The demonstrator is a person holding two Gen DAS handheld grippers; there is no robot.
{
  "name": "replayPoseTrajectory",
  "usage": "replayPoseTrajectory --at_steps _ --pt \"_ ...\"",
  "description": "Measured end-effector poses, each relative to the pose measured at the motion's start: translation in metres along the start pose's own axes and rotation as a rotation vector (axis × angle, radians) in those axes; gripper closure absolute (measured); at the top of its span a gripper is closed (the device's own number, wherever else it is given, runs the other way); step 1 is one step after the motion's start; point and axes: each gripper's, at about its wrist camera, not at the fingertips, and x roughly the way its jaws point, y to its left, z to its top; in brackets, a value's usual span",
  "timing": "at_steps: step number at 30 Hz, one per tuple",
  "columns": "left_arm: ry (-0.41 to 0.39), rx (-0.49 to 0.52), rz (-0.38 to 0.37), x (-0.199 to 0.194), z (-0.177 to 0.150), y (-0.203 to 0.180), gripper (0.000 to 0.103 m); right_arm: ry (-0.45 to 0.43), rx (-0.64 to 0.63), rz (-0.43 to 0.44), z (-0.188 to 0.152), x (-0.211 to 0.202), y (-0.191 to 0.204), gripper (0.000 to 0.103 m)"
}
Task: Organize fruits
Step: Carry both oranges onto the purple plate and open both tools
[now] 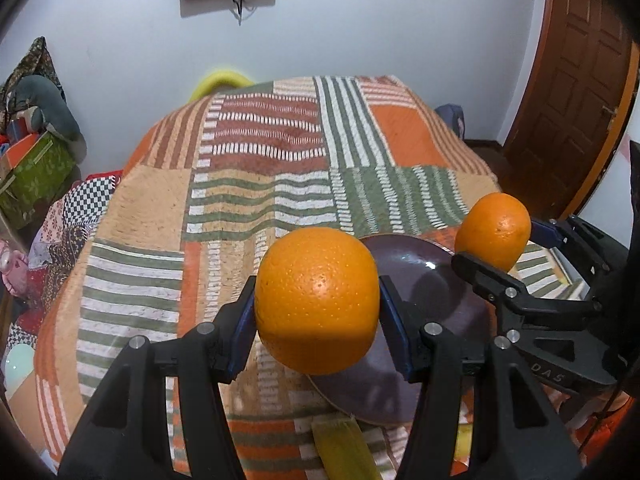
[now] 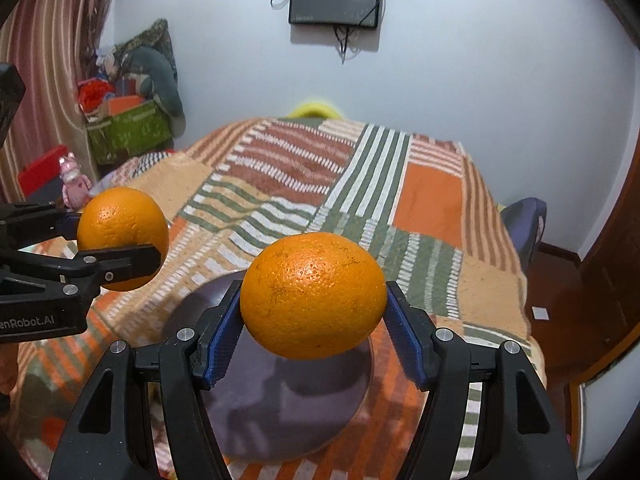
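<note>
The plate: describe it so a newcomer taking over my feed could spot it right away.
Find the bed covered by the striped patchwork blanket. On its near part, under both raised grippers, lies the plate, a round, glossy, dark purple-brown dish. It is the only plain dark thing on the blanket; the two oranges, one in the left gripper and one in the right gripper, hang above it.

Left gripper (image 1: 318,320) clamps one orange (image 1: 317,300) between its pads, raised above the left edge of the plate (image 1: 432,280); right gripper (image 2: 314,320) clamps a second orange (image 2: 313,296) above the same plate, to the right of the first. Plate lies on the patchwork blanket (image 1: 256,184) near its front edge, a banana (image 1: 344,448) just before it. Behind the blanket stands the wall with a monitor (image 2: 335,2) mounted high; a storage box (image 2: 128,130) sits far left.
</note>
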Motion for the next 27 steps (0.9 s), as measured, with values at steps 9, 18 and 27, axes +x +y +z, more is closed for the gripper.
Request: replayPoseTrajectory --at_steps 9,18,27 --pt "0.084 0.016 -0.012 0.052 0.002 -0.004 0.047 0.083 -0.028 0.019 -0.006 0.035 -0.006 0.039" --pt "0.162 0.006 -0.039 0.087 0.000 -0.006 0.047 0.143 -0.048 0.023 -0.012 0.059 -0.010 0.039" --pt "0.180 0.011 -0.042 0.091 -0.001 -0.006 0.047 0.173 -0.061 0.036 -0.014 0.068 -0.010 0.038"
